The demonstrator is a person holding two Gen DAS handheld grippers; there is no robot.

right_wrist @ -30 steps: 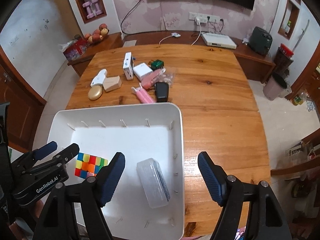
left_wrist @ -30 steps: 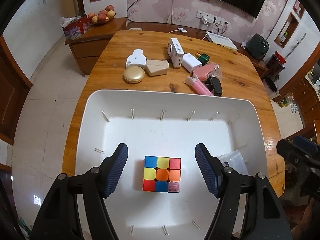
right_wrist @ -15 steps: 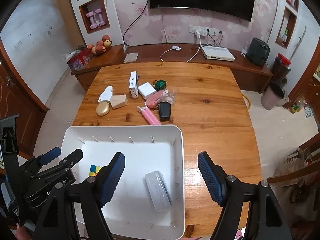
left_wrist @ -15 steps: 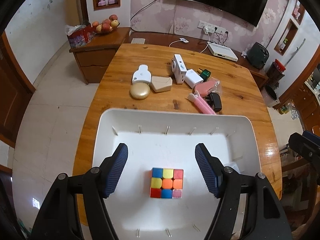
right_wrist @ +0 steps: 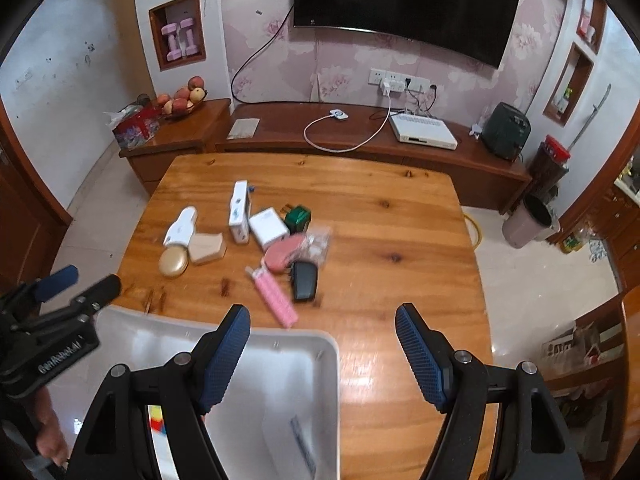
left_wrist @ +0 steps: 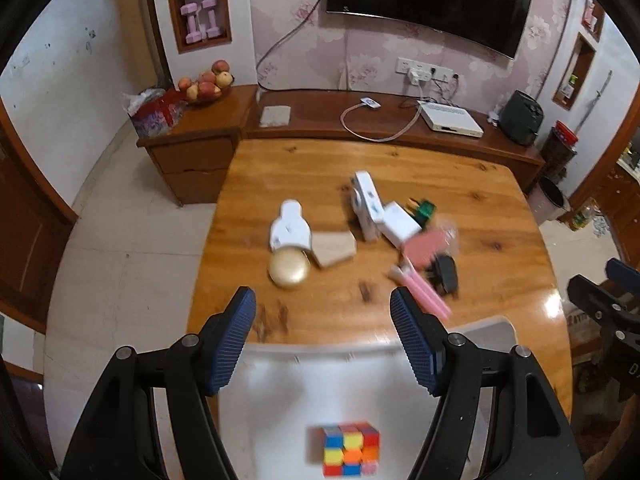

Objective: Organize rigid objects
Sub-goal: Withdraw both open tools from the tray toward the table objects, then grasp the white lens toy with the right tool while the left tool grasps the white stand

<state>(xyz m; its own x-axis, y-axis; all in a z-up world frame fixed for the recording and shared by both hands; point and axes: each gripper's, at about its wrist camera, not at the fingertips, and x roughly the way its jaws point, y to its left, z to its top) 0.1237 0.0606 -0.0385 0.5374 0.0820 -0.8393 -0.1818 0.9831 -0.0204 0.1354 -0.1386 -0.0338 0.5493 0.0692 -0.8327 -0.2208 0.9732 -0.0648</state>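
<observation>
A white bin (left_wrist: 360, 356) sits at the near edge of the wooden table (left_wrist: 480, 200). A Rubik's cube (left_wrist: 347, 454) lies in it, and a clear case (right_wrist: 296, 436) lies in its right part. My left gripper (left_wrist: 324, 340) is open and empty, above the bin's far rim. My right gripper (right_wrist: 322, 356) is open and empty, above the bin's right corner. Loose objects lie mid-table: a gold compact (left_wrist: 289, 270), a beige box (left_wrist: 334, 249), a white device (left_wrist: 291, 229), a white camera (left_wrist: 366, 210), a white adapter (left_wrist: 400, 224), a pink case (left_wrist: 426, 246), a pink comb (left_wrist: 424, 294) and a black charger (left_wrist: 445, 274).
A green item (left_wrist: 424, 210) lies behind the adapter. A low wooden cabinet (right_wrist: 360, 148) with a fruit bowl (right_wrist: 182, 100) and a router (right_wrist: 424, 132) runs behind the table. A bin (right_wrist: 528, 220) stands on the floor at the right.
Both grippers have risen and tilted up away from the bin. The cube and case have dropped to the bottom of the views, and the loose objects on the table are now central.
</observation>
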